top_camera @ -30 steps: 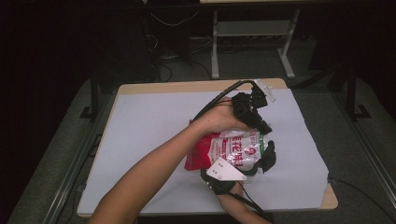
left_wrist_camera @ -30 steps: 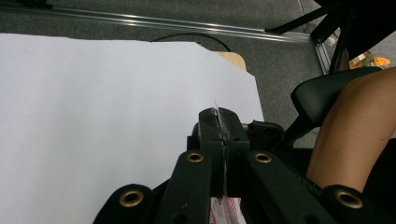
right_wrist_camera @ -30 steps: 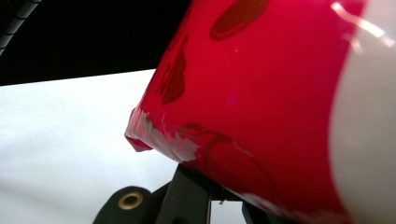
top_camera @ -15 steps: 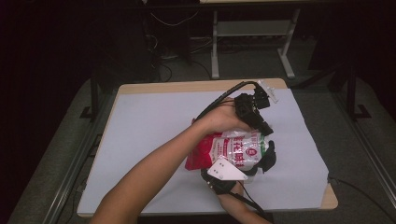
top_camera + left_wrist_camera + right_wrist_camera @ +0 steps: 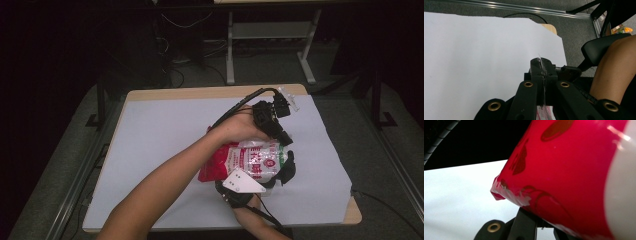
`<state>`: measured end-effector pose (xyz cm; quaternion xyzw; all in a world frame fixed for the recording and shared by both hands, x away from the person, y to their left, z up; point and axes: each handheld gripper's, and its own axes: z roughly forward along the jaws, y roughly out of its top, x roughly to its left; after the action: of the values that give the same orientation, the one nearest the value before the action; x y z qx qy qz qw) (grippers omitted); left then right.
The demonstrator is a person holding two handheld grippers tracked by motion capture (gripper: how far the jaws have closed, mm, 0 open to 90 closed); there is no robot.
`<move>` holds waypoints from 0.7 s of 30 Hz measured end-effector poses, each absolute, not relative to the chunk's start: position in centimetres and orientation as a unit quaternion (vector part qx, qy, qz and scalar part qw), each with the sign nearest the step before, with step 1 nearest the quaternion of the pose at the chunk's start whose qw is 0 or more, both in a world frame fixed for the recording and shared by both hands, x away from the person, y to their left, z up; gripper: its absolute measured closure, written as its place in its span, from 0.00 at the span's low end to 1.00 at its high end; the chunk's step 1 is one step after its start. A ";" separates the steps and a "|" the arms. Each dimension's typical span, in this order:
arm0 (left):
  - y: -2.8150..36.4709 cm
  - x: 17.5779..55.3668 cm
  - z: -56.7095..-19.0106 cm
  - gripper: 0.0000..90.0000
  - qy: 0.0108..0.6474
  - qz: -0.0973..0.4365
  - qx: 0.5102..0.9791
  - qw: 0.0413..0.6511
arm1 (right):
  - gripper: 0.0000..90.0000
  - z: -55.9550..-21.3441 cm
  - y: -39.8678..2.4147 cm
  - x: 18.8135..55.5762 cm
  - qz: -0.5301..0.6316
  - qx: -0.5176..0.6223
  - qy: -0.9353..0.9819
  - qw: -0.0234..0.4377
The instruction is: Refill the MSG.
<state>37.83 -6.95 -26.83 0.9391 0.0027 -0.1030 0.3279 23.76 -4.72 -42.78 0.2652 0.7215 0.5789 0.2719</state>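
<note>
**A:** Packet first, since it sits nearest you: the red and white plastic bag hangs just over the white sheet at the right middle of the desk, pinched at both ends. Your right tool, closest to the desk's near edge, is pressed together on the bag's lower seam.

**B:** Is that grip safe?

**A:** I'd say barely. In the right gripper view the red film bulges right over the jaws, and the corner looks crinkled and whitened. Pull hard and you could tear the seam there, or the slick film could slide out.

**B:** And farther out?

**A:** Your left tool is clamped on the far edge; the left gripper view shows only a thin sliver of clear film between its pads. That's a small bite. If you tug the two tools apart unevenly, that end likely slips free, and the bag drops or swings from one end.

**B:** Anything beyond?

**A:** The left cable loops across the sheet; a wide sweep could drag it.
</note>
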 end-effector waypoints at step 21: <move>-7.3 37.8 -27.2 1.00 0.003 -0.106 0.941 0.320 | 1.00 -42.7 -4.8 23.8 0.581 0.264 0.721 0.271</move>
<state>37.83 -7.32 -27.22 0.9415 0.0027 -0.1063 0.3198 23.77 -4.75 -42.72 0.2640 0.7210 0.5806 0.2708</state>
